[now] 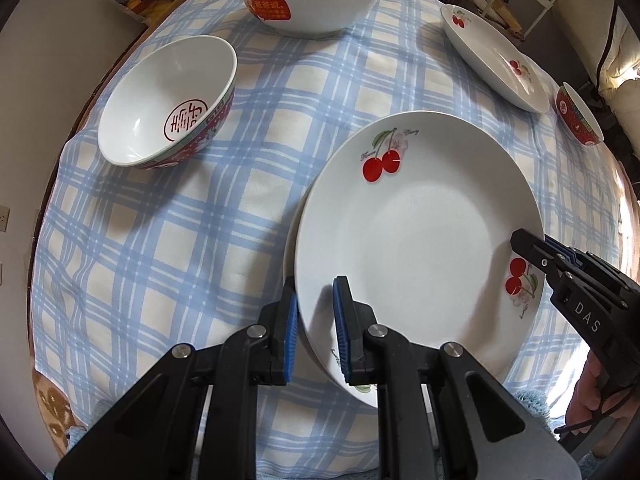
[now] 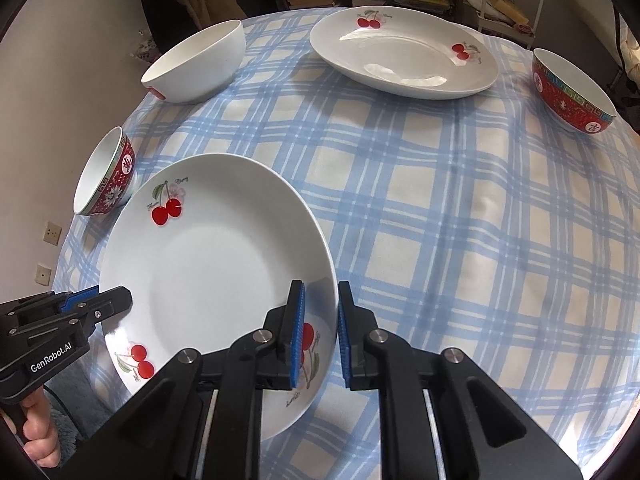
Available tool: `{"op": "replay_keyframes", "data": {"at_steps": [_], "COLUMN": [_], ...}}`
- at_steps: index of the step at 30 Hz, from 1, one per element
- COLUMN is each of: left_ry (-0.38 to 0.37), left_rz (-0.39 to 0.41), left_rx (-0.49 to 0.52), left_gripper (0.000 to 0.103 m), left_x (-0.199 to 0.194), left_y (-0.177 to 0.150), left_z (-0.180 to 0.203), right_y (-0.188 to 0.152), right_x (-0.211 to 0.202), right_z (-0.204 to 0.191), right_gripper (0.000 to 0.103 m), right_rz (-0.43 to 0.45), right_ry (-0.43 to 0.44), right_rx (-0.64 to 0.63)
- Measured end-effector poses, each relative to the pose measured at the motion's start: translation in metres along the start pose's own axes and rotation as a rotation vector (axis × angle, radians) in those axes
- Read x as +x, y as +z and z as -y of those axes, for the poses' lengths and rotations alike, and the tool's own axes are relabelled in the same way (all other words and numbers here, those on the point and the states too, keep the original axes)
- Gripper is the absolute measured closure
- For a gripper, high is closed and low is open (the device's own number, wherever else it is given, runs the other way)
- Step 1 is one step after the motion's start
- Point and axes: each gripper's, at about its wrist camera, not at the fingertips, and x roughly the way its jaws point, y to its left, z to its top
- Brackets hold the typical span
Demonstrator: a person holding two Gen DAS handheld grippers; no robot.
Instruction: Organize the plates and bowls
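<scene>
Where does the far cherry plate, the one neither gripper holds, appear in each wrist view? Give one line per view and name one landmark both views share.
Left wrist view: far cherry plate sits upper right, seen edge-on near the tablecloth's far side.
Right wrist view: it sits top centre.
Shared landmark: the red patterned bowl just right of it in both.

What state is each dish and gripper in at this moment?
Near cherry plate: gripped at opposite rims by both grippers.
Left gripper: shut on its rim.
Right gripper: shut on its rim.
Far cherry plate: upright on the cloth, empty.
White bowl: upright, untouched.
Red bowl with inner character: upright, empty.
Other red bowl: upright, untouched.
</scene>
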Motion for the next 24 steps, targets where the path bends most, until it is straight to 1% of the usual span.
{"op": "replay_keyframes", "data": {"at_steps": [4,6,7,10,16,22,24], "left_ry": [0.03,0.088,0.101,0.097,0.07,0.065,0.052], "left_rz": [0.01,0.035,0.032,0.023,0.022,0.022,0.027], "left_rx": [0.021,0.05,0.055,0.041,0.016,0.01,-0.005], "left_gripper": [0.086,0.086,0.086,0.086,0.086,0.086,0.086], "left_x": [-0.001,-0.0007,0.0013,0.0049,0.0036,0.0029,0.0], "left_y": [-0.0023,-0.0036,-0.0037,-0.0026,-0.0001,0.0001,-0.0028], "left_z": [0.0047,0.0087,0.0096,0.0076,0.0032,0.0024,-0.0004], "right_y": [0.0001,0.0003,0.0003,-0.0002,0.0011,0.0006,0.0015], "right_x": [0.0001,0.0003,0.0003,-0.001,-0.0001,-0.0009,-0.003], "right_z": [-0.0003,-0.0013,-0.0026,-0.0074,-0.0024,-0.0033,-0.0022], "right_gripper": [0.086,0.089,0.089,0.089,0.089,0.089,0.089], "right_rz": [-0.007,-0.013,-0.013,0.002,-0.007,-0.009,-0.005], "right_ry": [-0.005,-0.005,-0.002,-0.029,-0.002,-0.002,0.002], "right_rx": [-0.002,-0.007,-0.012,-0.037,-0.006,-0.008,-0.004]}}
